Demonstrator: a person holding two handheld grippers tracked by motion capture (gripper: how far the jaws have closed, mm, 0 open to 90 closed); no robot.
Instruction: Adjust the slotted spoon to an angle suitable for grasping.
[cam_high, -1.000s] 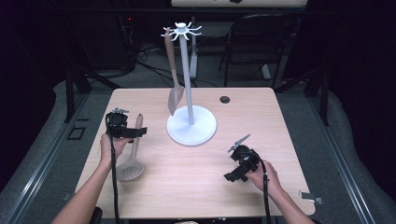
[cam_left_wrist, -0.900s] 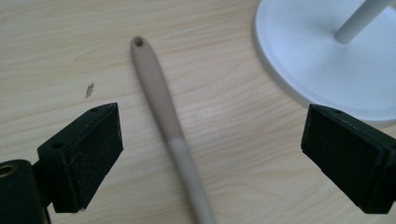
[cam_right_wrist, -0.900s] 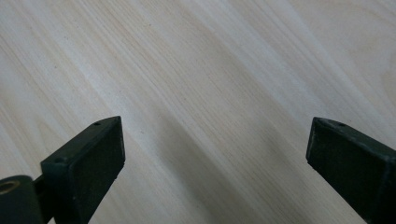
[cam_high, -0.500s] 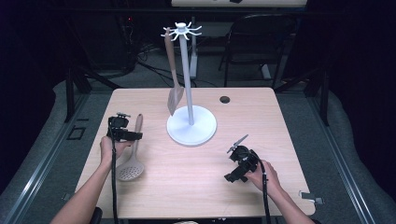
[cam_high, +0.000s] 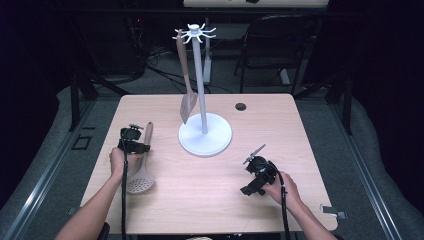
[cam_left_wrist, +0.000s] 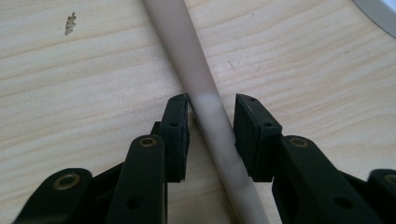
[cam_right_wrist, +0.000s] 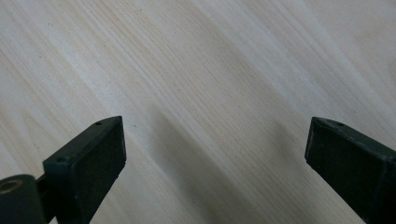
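Pale wood grain runs across the tabletop (cam_high: 210, 185), and on its left side lies the slotted spoon (cam_high: 140, 172), handle pointing away from me toward the far edge, perforated head nearest me. My left claw (cam_left_wrist: 211, 122) straddles that handle (cam_left_wrist: 201, 88), one jaw on each side. The near jaw seems to touch it; a thin gap shows at the other, so I judge the grip is closing but not yet firm. I take it mid-handle, I think, so the spoon will lift level and its far end stays free for a hook. Beyond stands the white rack (cam_high: 204, 131), a wooden spatula (cam_high: 186, 85) already hanging from its crown of hooks, which suggests where this spoon belongs. My right claw (cam_high: 254, 155) rests near the tabletop's right side, jaws spread wide, holding nothing, well apart from the work.
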